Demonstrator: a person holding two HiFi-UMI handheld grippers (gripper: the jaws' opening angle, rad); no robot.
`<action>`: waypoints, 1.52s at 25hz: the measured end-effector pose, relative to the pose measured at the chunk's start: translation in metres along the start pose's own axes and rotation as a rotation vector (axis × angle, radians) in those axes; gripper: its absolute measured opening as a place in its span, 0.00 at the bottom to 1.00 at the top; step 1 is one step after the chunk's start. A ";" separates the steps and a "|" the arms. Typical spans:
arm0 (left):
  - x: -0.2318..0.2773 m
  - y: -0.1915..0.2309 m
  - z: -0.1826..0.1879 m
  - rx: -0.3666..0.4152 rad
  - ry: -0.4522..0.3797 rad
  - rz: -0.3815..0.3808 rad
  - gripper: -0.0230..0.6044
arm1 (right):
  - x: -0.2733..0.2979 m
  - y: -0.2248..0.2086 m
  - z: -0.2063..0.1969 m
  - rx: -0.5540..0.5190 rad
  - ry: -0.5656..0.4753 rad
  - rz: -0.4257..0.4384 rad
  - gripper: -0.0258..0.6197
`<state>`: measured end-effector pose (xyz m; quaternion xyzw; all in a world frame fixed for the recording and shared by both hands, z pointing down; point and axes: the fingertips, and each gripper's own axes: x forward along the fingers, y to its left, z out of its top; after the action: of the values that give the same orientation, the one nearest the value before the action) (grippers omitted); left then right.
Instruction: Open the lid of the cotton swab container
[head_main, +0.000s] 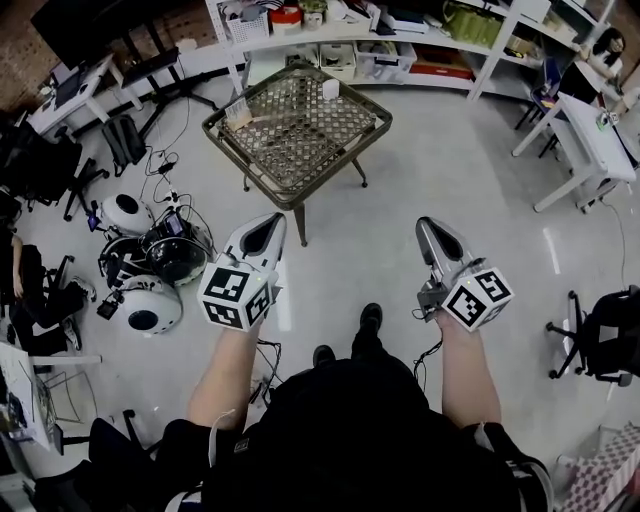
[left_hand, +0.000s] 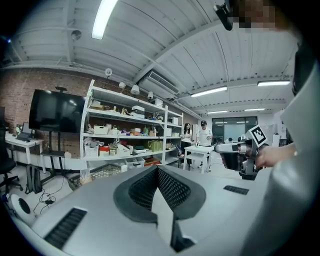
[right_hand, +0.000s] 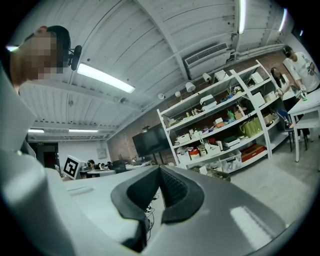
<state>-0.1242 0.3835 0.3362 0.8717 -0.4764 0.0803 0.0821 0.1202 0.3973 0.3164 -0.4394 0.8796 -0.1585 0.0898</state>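
Dark clothing (head_main: 350, 430): person's torso at the bottom of the head view, bare forearms reaching forward on both sides, black shoes (head_main: 370, 318) on the pale floor (head_main: 450, 170).
Left gripper (head_main: 268, 224): held in the left hand, marker cube (head_main: 237, 295) over the knuckles; jaws clenched tip to tip in the left gripper view (left_hand: 157, 172), nothing between them; up in the air, aimed toward the table.
Right gripper (head_main: 428, 226): held in the right hand, beside the left one but well apart from it; jaws pressed together in the right gripper view (right_hand: 160, 171), empty; also aimed toward the table.
Table (head_main: 225, 135): low, woven top, dark legs, on the floor ahead of both grippers and well apart from them.
Cotton swab container (head_main: 330, 89): small white upright item on the far part of the table top, untouched; lid too small to make out.
Second small item (head_main: 237, 114): pale, at the table's left corner; too small to identify.
Shelving (head_main: 400, 45): white, behind the table, filled with boxes and bins.
Round white-and-black gear (head_main: 150, 305): on the floor at left, among cables.
Screen (left_hand: 55, 111): large, dark, against the brick wall.
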 end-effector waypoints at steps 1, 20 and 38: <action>0.015 0.004 -0.002 -0.003 0.008 0.003 0.04 | 0.009 -0.015 -0.001 0.007 0.004 0.000 0.06; 0.181 0.002 0.042 0.030 0.036 0.095 0.04 | 0.069 -0.179 0.054 0.060 0.001 0.051 0.06; 0.260 0.015 0.050 -0.027 -0.013 0.051 0.04 | 0.101 -0.231 0.069 0.033 0.037 0.037 0.06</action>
<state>0.0050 0.1521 0.3448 0.8587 -0.4998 0.0703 0.0885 0.2525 0.1719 0.3325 -0.4186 0.8863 -0.1795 0.0838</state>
